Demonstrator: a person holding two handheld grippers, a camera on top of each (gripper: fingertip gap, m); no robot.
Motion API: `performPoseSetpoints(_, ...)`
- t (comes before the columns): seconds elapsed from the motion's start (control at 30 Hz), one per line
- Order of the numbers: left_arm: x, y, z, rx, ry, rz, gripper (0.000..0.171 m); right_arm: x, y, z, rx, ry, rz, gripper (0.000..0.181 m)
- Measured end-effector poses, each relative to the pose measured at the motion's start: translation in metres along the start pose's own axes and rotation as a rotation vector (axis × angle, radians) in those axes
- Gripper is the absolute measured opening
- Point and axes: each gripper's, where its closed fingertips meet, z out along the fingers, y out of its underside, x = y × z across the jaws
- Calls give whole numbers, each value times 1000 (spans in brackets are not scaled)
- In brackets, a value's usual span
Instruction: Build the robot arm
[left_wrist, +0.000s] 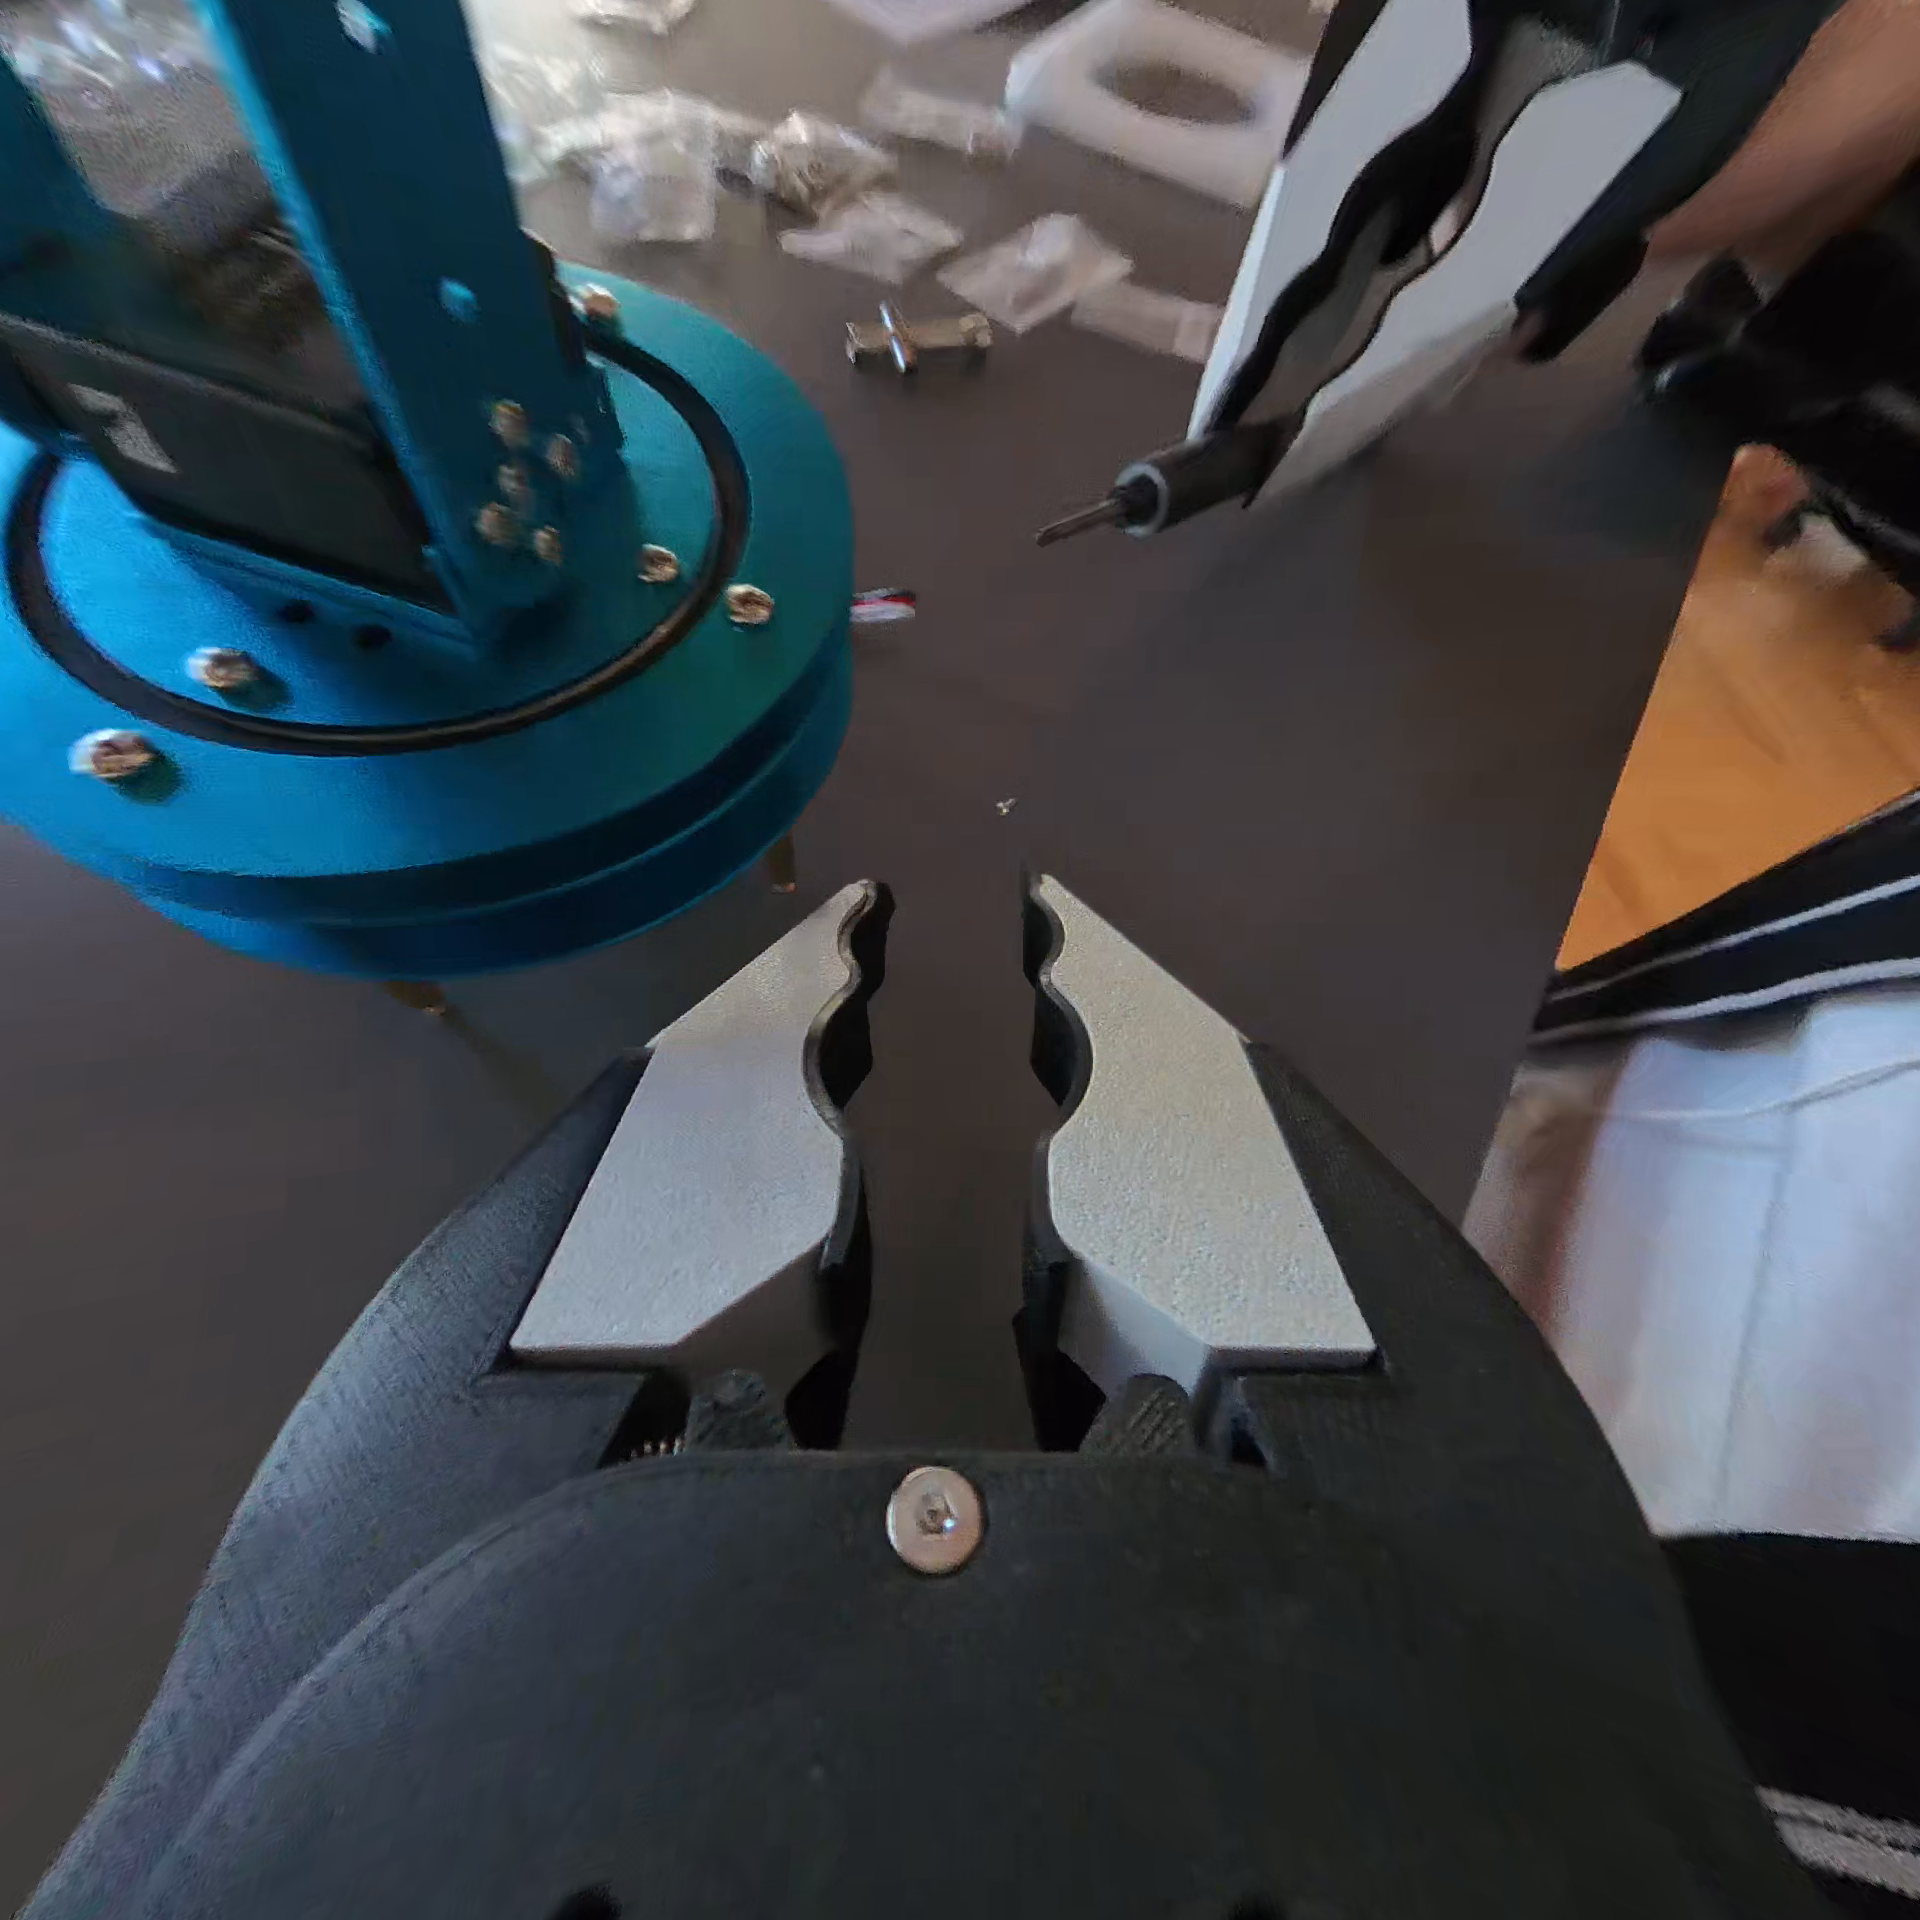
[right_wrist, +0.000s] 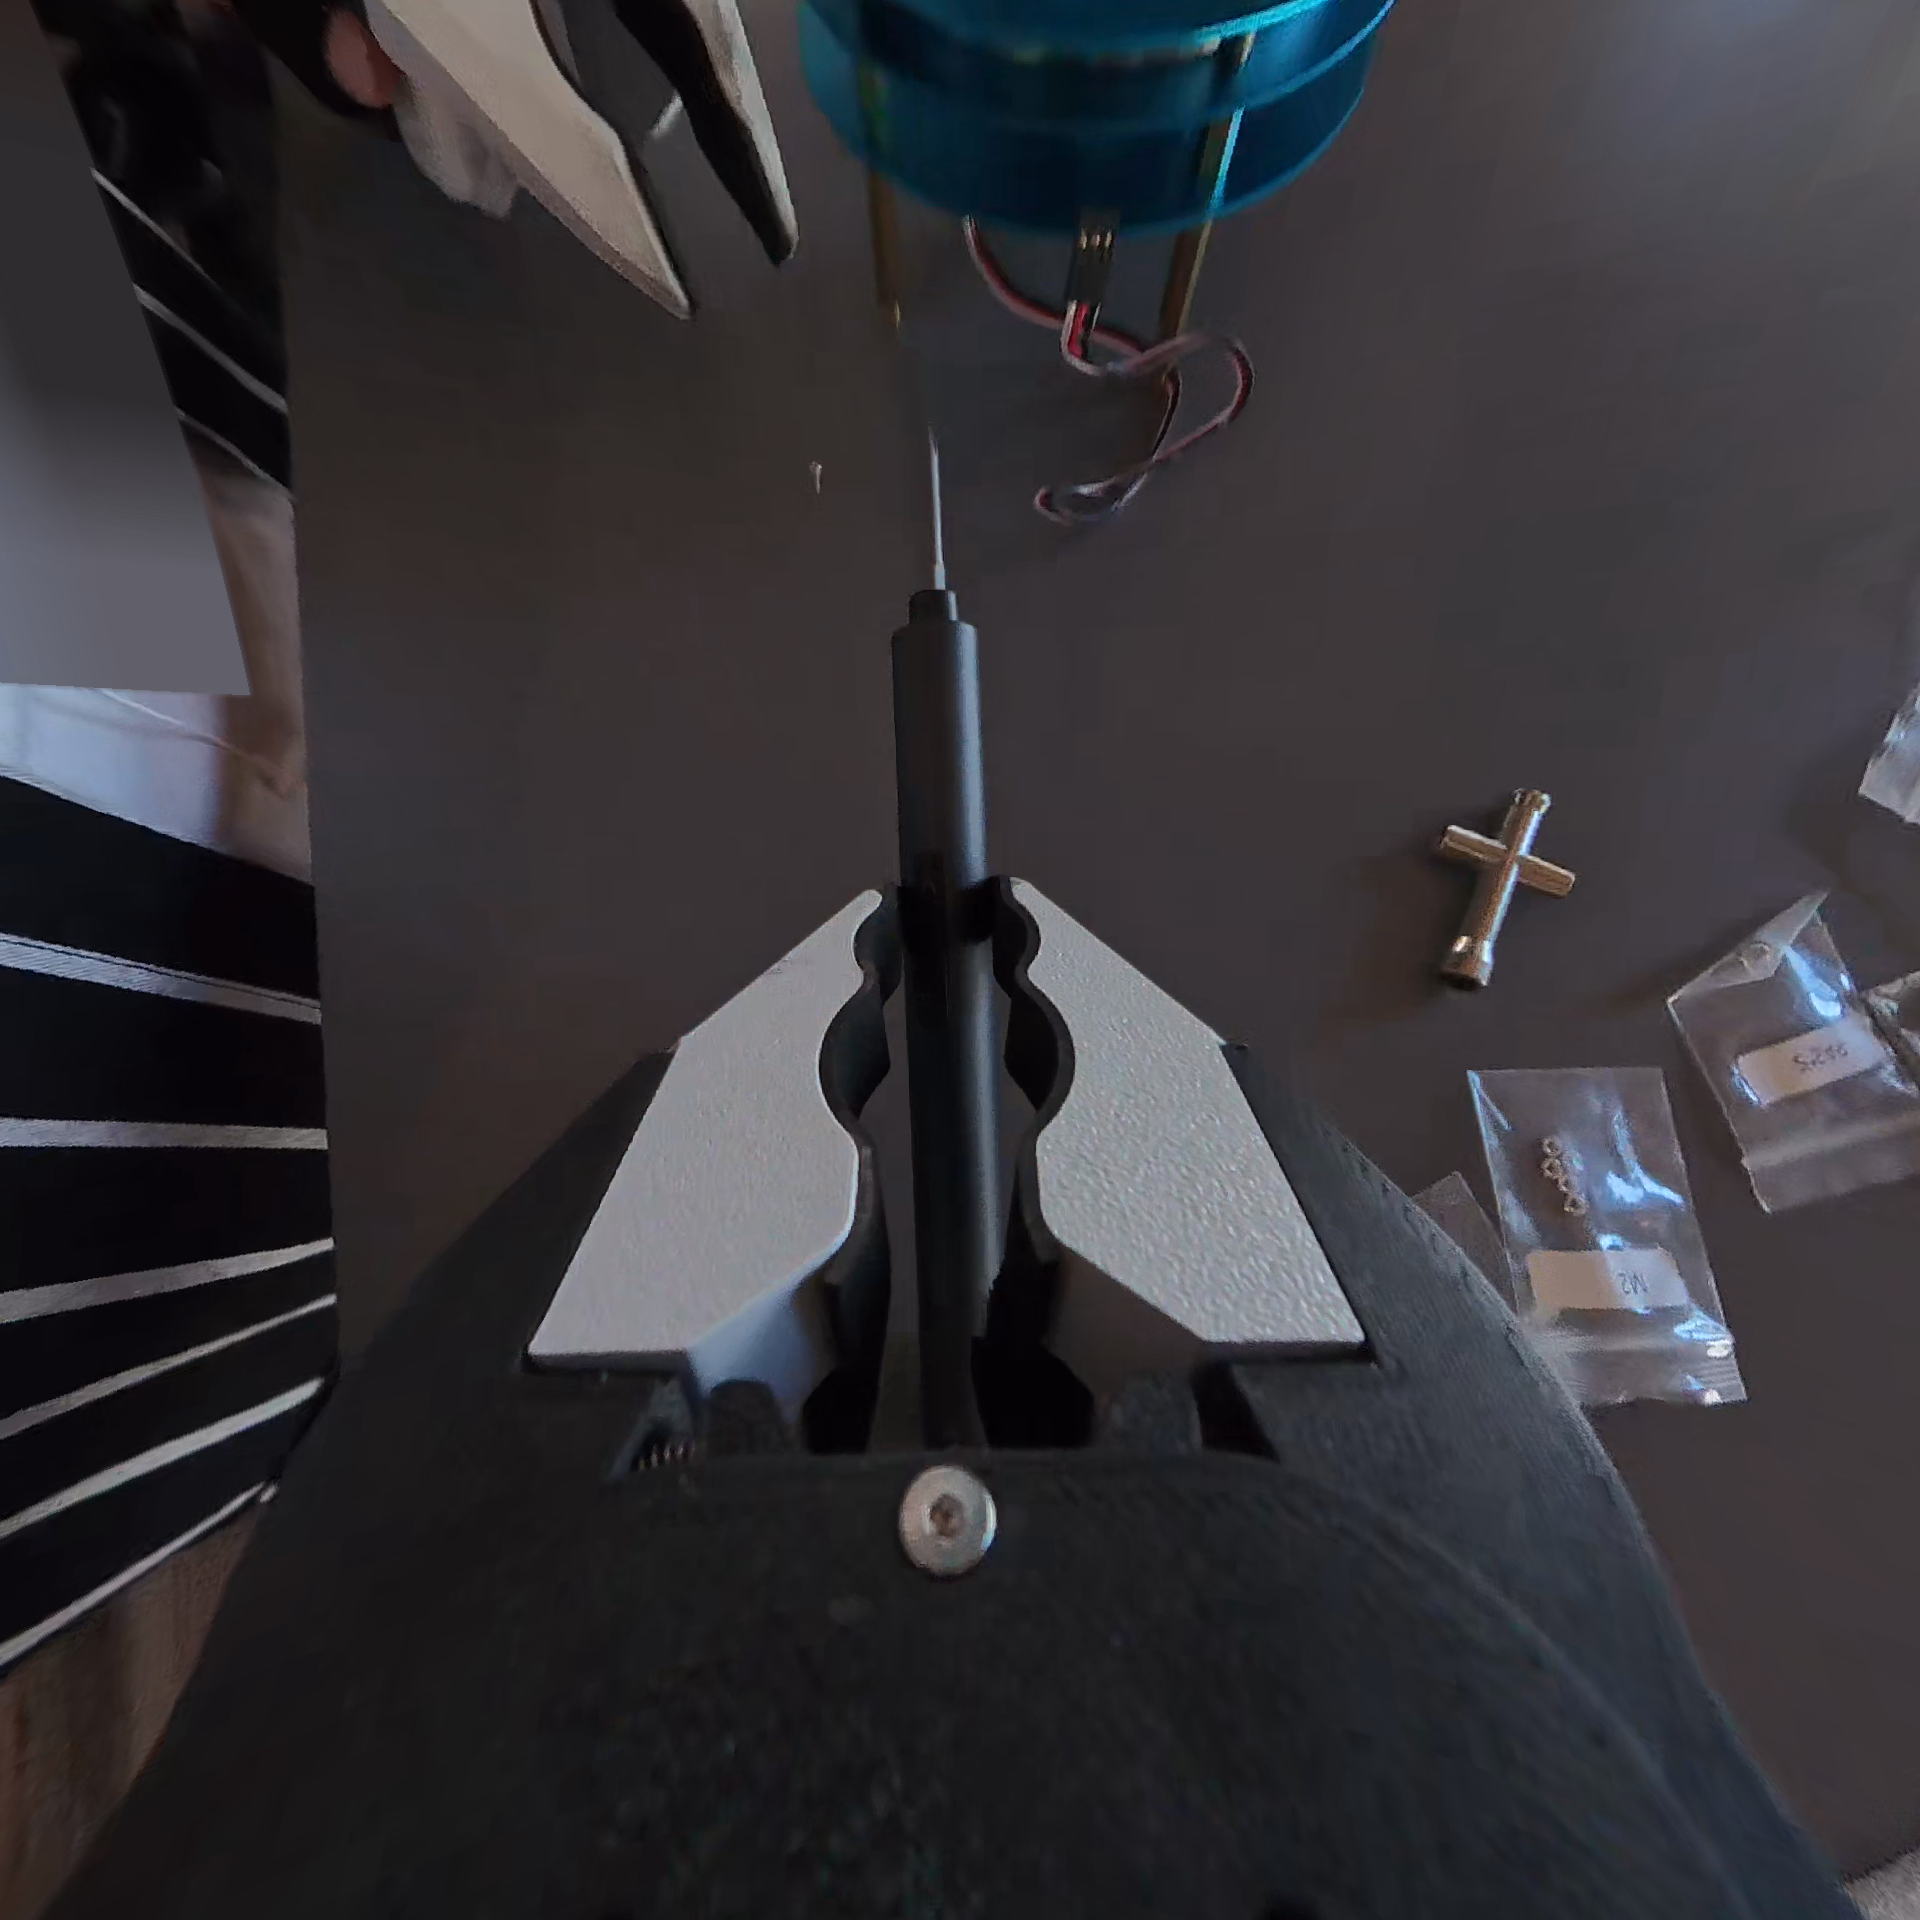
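Observation:
My left gripper (left_wrist: 956, 904) is open and empty, low over the dark table (left_wrist: 1195, 727), just right of a blue round base (left_wrist: 436, 769) with an upright blue bracket (left_wrist: 416, 260) and several screws. A tiny loose screw (left_wrist: 1004, 805) lies just ahead of its fingertips. My right gripper (right_wrist: 940, 904) is shut on a black precision screwdriver (right_wrist: 935, 748). The thin bit points toward the blue base (right_wrist: 1091, 104) and stays clear of it. The tiny screw (right_wrist: 818, 473) lies left of the bit. In the left wrist view the right gripper (left_wrist: 1247, 457) holds the screwdriver (left_wrist: 1132, 499) at upper right.
A metal cross wrench (right_wrist: 1501, 883) and several small clear bags of hardware (right_wrist: 1605, 1236) lie to the right. Red and white wires (right_wrist: 1143, 416) trail from under the base. A white foam piece (left_wrist: 1153, 94) sits at the back. The table edge (left_wrist: 1621, 810) runs at right, by a person's striped clothing.

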Motion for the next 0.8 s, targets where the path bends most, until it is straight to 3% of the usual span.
performPoseSetpoints(0.4, 10, -5, 12, -12, 50, 21, 12, -19, 10, 18, -166, 13, -88, 17)
performPoseSetpoints(0.63, 10, 0, 34, -140, -5, 260, 19, -15, 13, 14, -147, 15, -77, 17)
performPoseSetpoints(0.8, 15, 3, 40, -195, 45, 300, 27, -16, 15, 12, -143, 14, -85, 17)
